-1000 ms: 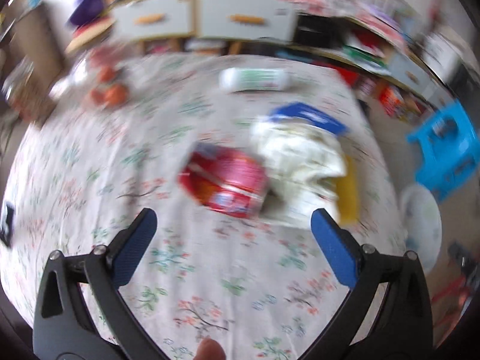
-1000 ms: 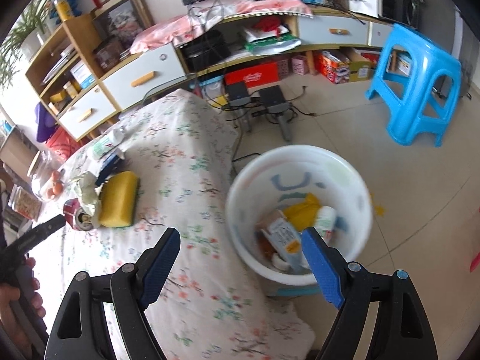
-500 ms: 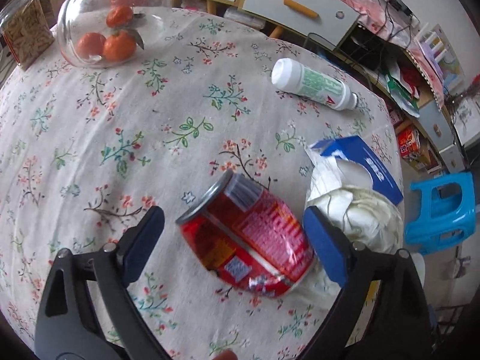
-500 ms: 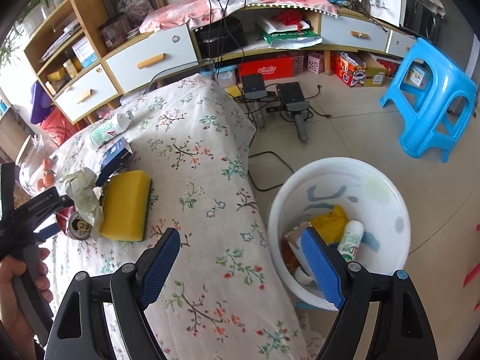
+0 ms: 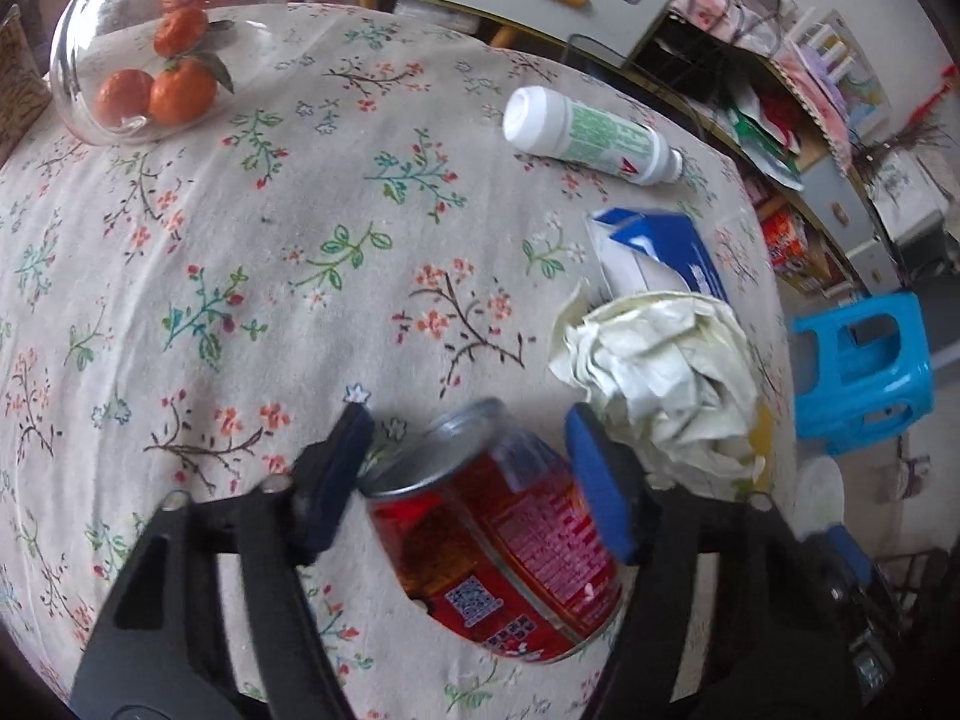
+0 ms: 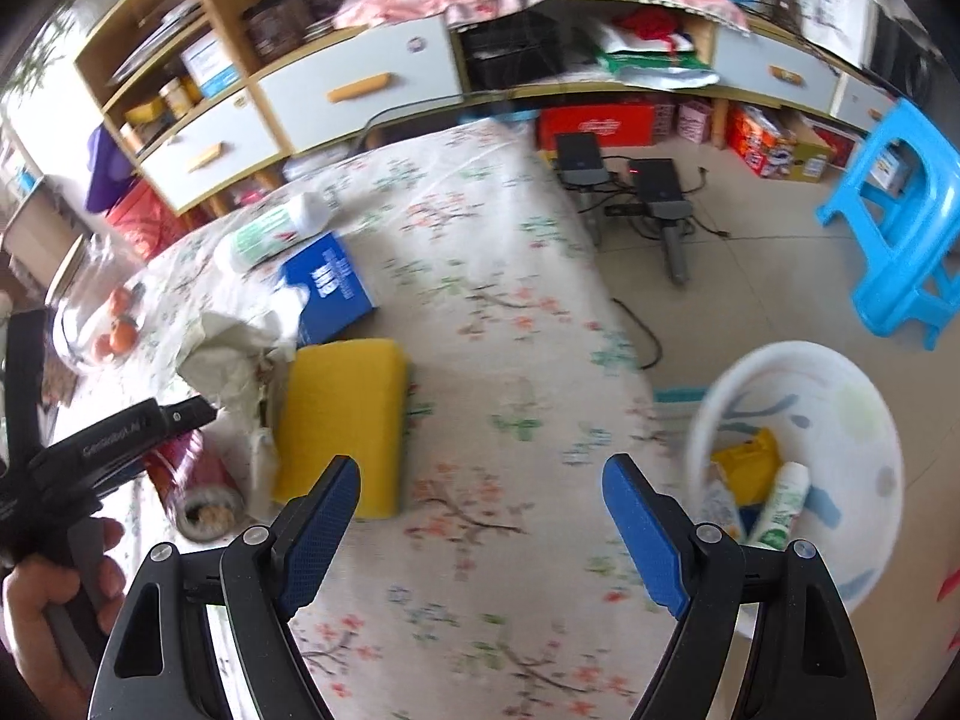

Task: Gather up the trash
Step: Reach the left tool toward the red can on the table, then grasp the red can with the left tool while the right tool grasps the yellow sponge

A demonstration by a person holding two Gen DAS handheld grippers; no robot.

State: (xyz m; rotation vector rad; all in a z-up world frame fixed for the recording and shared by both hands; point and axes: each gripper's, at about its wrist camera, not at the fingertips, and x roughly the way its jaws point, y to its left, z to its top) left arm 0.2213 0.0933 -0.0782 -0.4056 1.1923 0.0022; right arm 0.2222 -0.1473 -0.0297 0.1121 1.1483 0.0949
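Observation:
A red drink can (image 5: 498, 540) lies on its side on the floral tablecloth (image 5: 240, 276). My left gripper (image 5: 474, 480) has its blue pads on both sides of the can and is closing on it. The can also shows in the right wrist view (image 6: 192, 480) under the left gripper. Crumpled white paper (image 5: 660, 372), a blue box (image 5: 660, 246) and a white bottle (image 5: 588, 138) lie beyond. My right gripper (image 6: 480, 528) is open and empty above the table edge. A white bin (image 6: 840, 438) with trash stands on the floor to its right.
A yellow sponge (image 6: 342, 414) lies beside the paper. A glass jar with oranges (image 5: 150, 60) stands at the table's far left. A blue stool (image 6: 900, 228) stands on the floor. Drawers and shelves (image 6: 360, 84) line the back wall.
My left gripper has moved forward over the can and its jaws have narrowed around it. My right gripper has swung left from the bin toward the table.

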